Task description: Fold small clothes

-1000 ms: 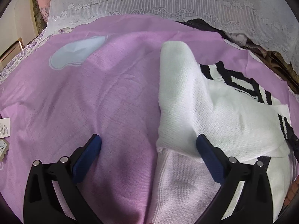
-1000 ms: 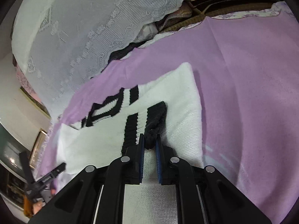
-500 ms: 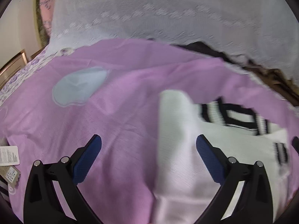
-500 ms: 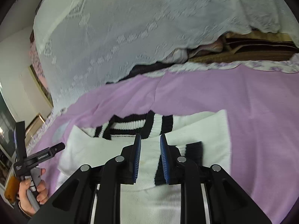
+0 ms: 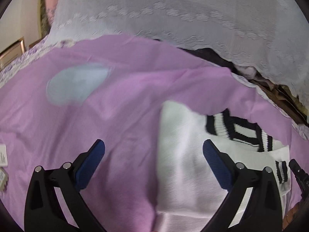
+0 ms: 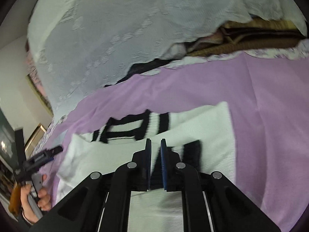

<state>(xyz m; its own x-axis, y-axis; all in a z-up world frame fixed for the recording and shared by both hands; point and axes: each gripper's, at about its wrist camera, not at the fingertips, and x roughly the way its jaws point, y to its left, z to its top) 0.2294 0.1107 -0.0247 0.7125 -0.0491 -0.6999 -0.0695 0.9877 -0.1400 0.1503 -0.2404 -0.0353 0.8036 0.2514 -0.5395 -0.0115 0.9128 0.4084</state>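
Purple sheet (image 5: pixel 119 100) carries the white sweater (image 5: pixel 183 154) flat with sleeves folded in; left gripper (image 5: pixel 153 154) spread wide above it, right gripper (image 6: pixel 155 152) nearly closed, empty, seemingly freed for the next fold.

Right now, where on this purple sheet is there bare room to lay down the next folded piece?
Bare purple sheet lies left of the white sweater, up to the pale blue patch; another strip runs along the sweater's other side in the right wrist view. It is crowded at the back, where the lace cover overhangs dark clothes.
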